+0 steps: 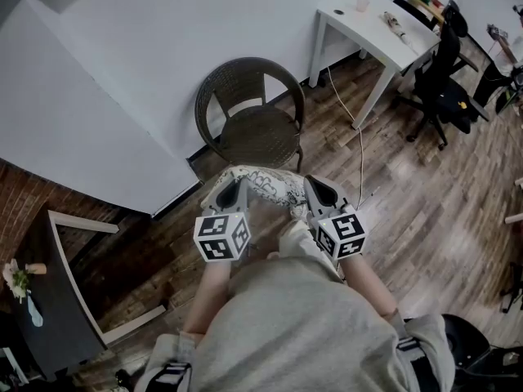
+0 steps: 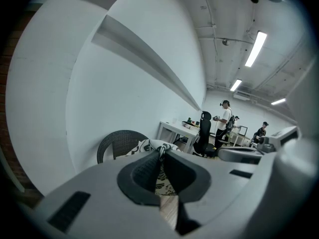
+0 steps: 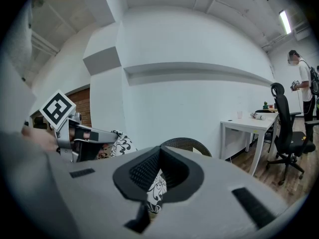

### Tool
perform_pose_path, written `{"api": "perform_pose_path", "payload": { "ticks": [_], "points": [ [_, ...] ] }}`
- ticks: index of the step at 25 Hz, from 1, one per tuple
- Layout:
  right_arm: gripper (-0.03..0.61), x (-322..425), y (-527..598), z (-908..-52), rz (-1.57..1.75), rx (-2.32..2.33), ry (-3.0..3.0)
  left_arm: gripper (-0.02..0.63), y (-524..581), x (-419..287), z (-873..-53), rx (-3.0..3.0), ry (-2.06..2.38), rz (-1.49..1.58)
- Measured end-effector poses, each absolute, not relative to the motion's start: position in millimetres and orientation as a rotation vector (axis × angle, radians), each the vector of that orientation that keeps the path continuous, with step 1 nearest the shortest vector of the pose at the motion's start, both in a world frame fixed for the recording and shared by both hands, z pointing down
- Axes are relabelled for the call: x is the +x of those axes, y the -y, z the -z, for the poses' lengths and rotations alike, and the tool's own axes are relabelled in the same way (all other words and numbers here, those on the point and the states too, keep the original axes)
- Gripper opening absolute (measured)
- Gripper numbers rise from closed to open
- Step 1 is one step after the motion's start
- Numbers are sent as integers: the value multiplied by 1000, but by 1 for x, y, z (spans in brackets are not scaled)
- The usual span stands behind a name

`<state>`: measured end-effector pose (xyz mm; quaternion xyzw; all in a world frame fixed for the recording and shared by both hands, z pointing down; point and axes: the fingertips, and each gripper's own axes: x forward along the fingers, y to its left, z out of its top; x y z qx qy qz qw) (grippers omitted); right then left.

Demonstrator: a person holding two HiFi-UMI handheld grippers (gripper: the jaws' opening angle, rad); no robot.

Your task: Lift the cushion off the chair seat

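Head view: patterned cushion (image 1: 263, 188) hangs between the left claw (image 1: 235, 188) and the right claw (image 1: 317, 188), spread across the gap just in front of the person (image 1: 294, 325). Wicker chair (image 1: 255, 129) stands beyond it against the white wall (image 1: 163, 39). Seat shows bare weave, nothing on it. Cushion looks clear of the seat, nearer the person than the chair, above the wood floor (image 1: 409, 211). Judged: lift done or nearly so.

Left gripper view: claw pinched narrow on a fold of cushion cloth. Printed fabric bunches out past the tips and shows again lower down between the pads.

Right gripper view: same story, jaws closed tight on a strip of the patterned cloth. The rest of the cushion runs off toward the left claw at that view's left side.

Why held so, as a judgement: a soft cushion sags, so one grip at each side keeps it spread and shares the weight, without folding or swinging. Thin edge cloth suits narrow jaws better than the padded middle.

Relative placing: near edge of the cushion sits inside both claws. Its bulk lies between them and forward of the tips, toward the chair.
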<state>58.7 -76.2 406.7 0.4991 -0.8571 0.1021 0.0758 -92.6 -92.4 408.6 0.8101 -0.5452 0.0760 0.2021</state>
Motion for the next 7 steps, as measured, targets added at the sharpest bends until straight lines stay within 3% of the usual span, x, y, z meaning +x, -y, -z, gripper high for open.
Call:
{"api": "perform_pose_path", "payload": {
  "ticks": [7],
  "points": [
    [0,62,83,-410,-304,1495,2561,20,100,-90,-413,2248,1505,-208]
  ]
}}
